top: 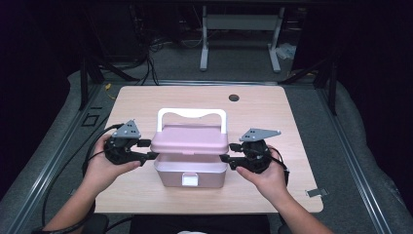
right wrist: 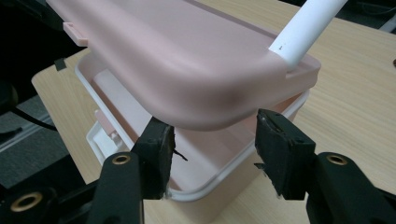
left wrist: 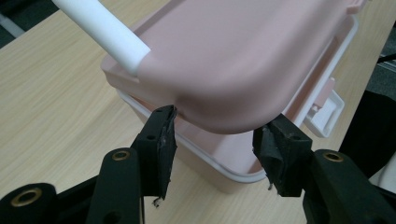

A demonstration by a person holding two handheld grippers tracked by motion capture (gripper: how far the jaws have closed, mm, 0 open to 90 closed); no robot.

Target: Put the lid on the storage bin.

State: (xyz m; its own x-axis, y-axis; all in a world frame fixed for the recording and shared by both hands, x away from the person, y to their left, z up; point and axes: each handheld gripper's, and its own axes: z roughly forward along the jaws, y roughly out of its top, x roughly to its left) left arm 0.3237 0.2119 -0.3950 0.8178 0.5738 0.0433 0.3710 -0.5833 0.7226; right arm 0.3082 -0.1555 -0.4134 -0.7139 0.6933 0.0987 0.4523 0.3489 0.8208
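So on the left side we've got the left claw (top: 148, 149) sitting at the left end of the pink lid (top: 190, 139), and in the left gripper view its jaws straddle the lid's rounded end, spread about as wide as that end. The near-side jaw's tip touches the lid's lower edge, the other sits just beside it, so honestly we can't tell if that's a real pinch or just cradling. Moving to the middle: the pink box (top: 190, 173) stands on the table (top: 146, 100), roughly centred and toward our edge, with its white latch (top: 190, 179) hanging loose on the front. The lid floats above the white rim (right wrist: 219, 179) with a clear gap all along, a bit tilted, white handle (top: 191, 114) up at the back. We can see inside the tub from the right gripper view, and what shows of it looks bare. Over on the right, the right claw (top: 229, 158) mirrors the left one: jaws either side of the lid's right end, one pad (right wrist: 159, 149) right up against the underside, the other pad (right wrist: 280, 144) very close, grip again unclear. We'd say the job is partway done: latch undone, lid clear of the base but not set anywhere. Whether it's going on or coming off we can't say; either way, what's left is landing it squarely and letting go.
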